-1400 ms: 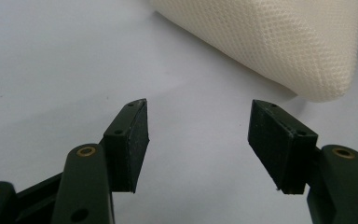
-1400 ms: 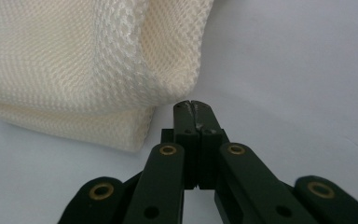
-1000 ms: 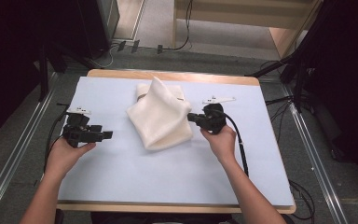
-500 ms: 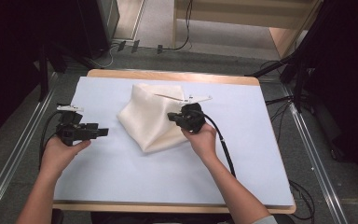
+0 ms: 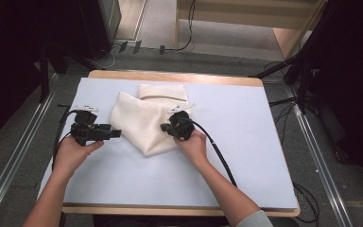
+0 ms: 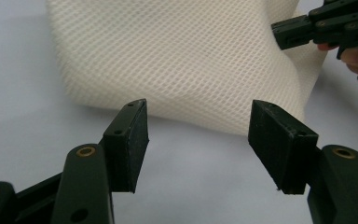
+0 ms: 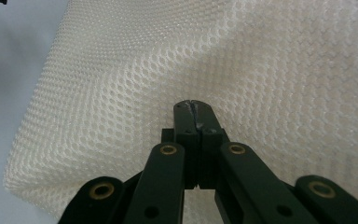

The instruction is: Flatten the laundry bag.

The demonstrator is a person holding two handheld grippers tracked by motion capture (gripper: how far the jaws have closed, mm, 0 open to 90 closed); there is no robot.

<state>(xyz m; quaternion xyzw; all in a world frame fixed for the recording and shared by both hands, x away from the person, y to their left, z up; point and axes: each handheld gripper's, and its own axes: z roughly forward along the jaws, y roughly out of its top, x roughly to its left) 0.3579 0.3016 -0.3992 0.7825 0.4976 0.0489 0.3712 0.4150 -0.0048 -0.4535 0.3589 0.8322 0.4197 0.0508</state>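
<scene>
A cream-white mesh fabric bag (image 5: 144,120), folded over on itself, lies on the pale blue tabletop (image 5: 246,142) a little left of centre and towards the far edge. In the high view a flat part with a zip line sits at the back, and a thicker folded flap comes forward to a point near the person's right hand (image 5: 194,146). The right gripper (image 5: 166,127), black with a cable trailing back along the forearm, rests on the right side of that flap. In the right gripper view its jaws are pressed fully together, tips lying against the honeycomb mesh; whether any cloth is pinched between them cannot be told. The left gripper (image 5: 116,134), also black, is held in the left hand (image 5: 73,153) just beside the bag's left edge and points towards it. In the left gripper view its jaws stand wide apart with bare tabletop between them, and the rounded fold of the bag lies just beyond the tips, not touching them. The right gripper shows at the upper right of that view, over the bag's far corner.
</scene>
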